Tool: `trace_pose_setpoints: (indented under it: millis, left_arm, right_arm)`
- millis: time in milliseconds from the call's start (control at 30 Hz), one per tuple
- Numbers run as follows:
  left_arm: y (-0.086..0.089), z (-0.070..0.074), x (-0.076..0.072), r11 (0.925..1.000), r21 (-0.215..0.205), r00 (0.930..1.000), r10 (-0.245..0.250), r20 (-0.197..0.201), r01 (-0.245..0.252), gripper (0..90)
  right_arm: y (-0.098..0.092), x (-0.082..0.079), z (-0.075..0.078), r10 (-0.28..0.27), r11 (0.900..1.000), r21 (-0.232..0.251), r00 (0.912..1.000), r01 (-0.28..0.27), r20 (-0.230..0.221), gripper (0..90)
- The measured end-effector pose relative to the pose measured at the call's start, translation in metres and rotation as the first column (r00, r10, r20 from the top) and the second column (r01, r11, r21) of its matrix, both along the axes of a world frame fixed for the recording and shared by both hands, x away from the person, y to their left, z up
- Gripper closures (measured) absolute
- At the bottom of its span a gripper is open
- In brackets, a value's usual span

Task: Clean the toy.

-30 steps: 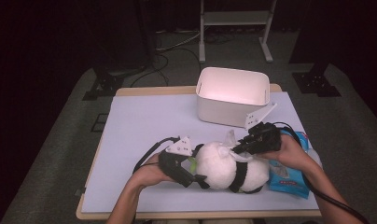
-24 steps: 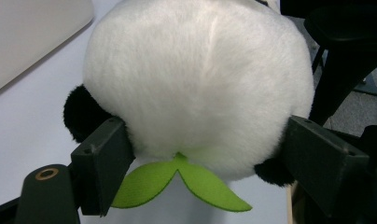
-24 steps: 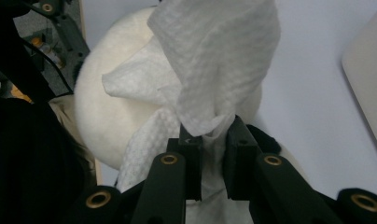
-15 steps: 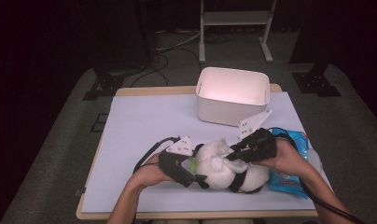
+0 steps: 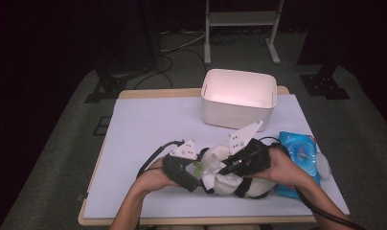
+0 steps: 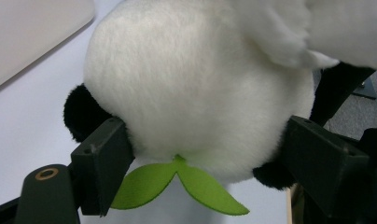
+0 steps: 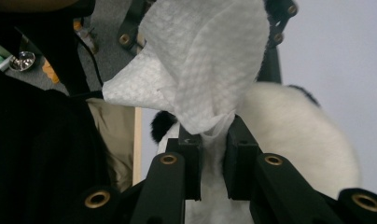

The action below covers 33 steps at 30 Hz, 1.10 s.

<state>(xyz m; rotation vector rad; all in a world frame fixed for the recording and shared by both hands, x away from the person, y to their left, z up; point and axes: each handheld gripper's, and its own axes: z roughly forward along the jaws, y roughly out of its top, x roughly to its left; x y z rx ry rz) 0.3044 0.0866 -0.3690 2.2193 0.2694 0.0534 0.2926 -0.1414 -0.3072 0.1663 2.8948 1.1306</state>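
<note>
Left gripper [image 5: 194,173]: jaws spread wide and clamped on the white head of a plush panda [image 6: 196,88], one pad on each side; black ears show behind the pads, and a green felt leaf [image 6: 177,184] hangs below the head. Right gripper [image 5: 230,166]: jaws nearly together, pinching a white wet wipe [image 7: 205,65] by a bunched corner; the rest of the sheet stands up above the fingertips, over the panda's white body.

The panda [image 5: 230,179] lies at the near edge of the table [image 5: 148,124], between the two hands. Just to its right lies a blue wet-wipe pack [image 5: 304,158], close to the table's right edge. A white bin [image 5: 239,98] stands near the far edge. The left and middle of the table top lie bare.

Print on the pack is too small to read.
</note>
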Motion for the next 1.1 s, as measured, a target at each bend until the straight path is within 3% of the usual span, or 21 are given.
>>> trace_pose_setpoints:
  millis: [167,433,533,867,1000,1100]
  left_arm:
    - [0.001,-0.001,0.001,1.0,-0.001,1.0,0.004,-0.003,-0.004,17.9]
    - [0.001,-0.001,0.002,1.0,-0.006,1.0,0.006,-0.006,-0.006,17.9]
    - [0.0,0.0,0.001,0.9998,-0.02,1.0,0.005,-0.007,-0.005,17.9]
    - [0.0,0.001,0.001,0.9999,-0.014,0.9999,0.007,-0.01,-0.007,17.9]
    - [0.001,0.0,0.001,0.9999,-0.007,0.9999,0.008,-0.014,-0.008,17.9]
    - [0.002,0.0,0.002,0.9998,-0.017,0.9999,0.007,-0.013,-0.008,17.9]
  right_arm:
    - [-0.011,-0.008,-0.007,0.002,1.0,-0.011,1.0,-0.002,-0.004,78.6]
    - [-0.043,-0.008,-0.015,-0.067,0.997,-0.027,0.9974,0.066,-0.026,78.6]
    - [-0.048,-0.007,-0.015,-0.077,0.997,-0.009,0.9964,0.077,-0.036,78.6]
    - [-0.012,-0.009,-0.005,0.002,1.0,0.0,0.9999,-0.002,-0.01,78.6]
    - [0.004,-0.013,-0.008,0.041,0.999,-0.028,0.9991,-0.041,-0.01,78.4]
    - [0.002,-0.014,-0.009,0.043,0.998,-0.036,0.999,-0.044,-0.011,78.3]
